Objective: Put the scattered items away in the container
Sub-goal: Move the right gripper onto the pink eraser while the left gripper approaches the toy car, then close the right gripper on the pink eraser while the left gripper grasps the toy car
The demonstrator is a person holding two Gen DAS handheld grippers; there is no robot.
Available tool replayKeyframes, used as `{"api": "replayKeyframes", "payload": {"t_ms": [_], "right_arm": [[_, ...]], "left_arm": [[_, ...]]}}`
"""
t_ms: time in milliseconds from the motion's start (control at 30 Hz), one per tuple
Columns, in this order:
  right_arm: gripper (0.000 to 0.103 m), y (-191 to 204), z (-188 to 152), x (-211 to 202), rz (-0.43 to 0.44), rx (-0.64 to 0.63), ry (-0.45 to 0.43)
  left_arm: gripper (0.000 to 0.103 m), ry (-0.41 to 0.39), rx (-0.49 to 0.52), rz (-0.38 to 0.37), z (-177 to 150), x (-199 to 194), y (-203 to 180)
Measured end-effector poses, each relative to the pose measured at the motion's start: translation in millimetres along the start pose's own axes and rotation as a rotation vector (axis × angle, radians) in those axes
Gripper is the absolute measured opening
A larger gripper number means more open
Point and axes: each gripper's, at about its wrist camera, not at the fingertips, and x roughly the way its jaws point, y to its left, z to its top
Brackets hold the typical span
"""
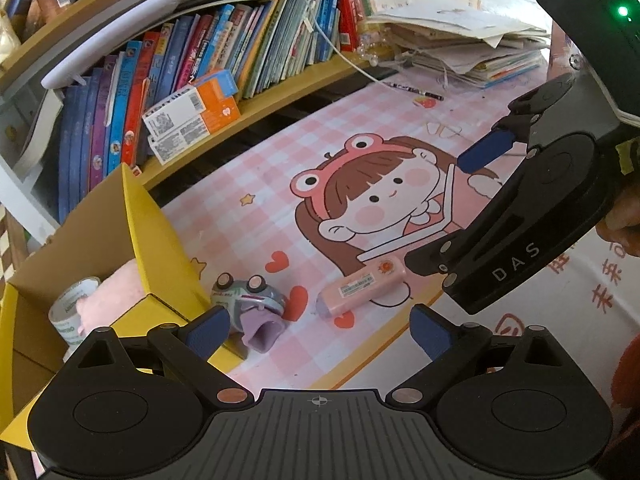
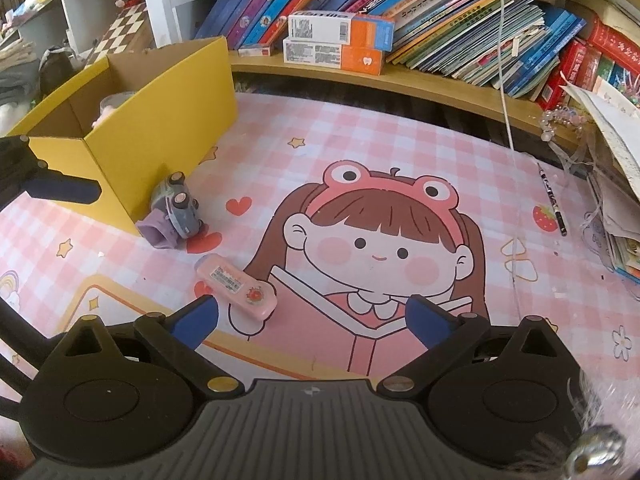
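A yellow cardboard box (image 1: 156, 240) (image 2: 132, 120) stands at the left of the pink checked mat, holding a tape roll (image 1: 74, 304) and a pink plush item (image 1: 116, 300). Against its near corner lie a grey toy car (image 1: 252, 292) (image 2: 180, 208) on its side and a small purple piece (image 1: 262, 332) (image 2: 158, 230). A pink oblong case (image 1: 362, 286) (image 2: 238, 284) lies further right. My left gripper (image 1: 320, 336) is open, low, facing the car and the case. My right gripper (image 2: 312, 320) is open, just right of the case; its body (image 1: 520, 208) shows in the left wrist view.
A shelf of books (image 1: 192, 80) (image 2: 440, 12) and stacked medicine boxes (image 1: 188, 116) (image 2: 340, 40) runs along the back. A paper pile (image 1: 460, 40) sits at the right, a pen (image 2: 554, 200) lies on the mat, and a white cable (image 2: 505, 60) hangs down.
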Motion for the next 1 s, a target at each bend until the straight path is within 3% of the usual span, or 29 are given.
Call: {"api": "replayKeyframes", "payload": {"t_ms": [367, 633, 1000], "right_arm": [[0.09, 7.5, 6.5, 20.5, 0.036, -0.07, 0.036], [0.061, 15.8, 10.4, 38.0, 0.089, -0.132, 0.074], [0.048, 20.1, 13.0, 57.3, 0.127, -0.171, 0.115]], "left_arm": [[0.099, 0.013, 0.017, -0.03, -4.3, 3.0, 5.3], [0.099, 0.025, 0.021, -0.033, -4.8, 7.6, 5.4], [0.099, 0.048, 0.025, -0.025, -5.9, 14.7, 7.0]]}}
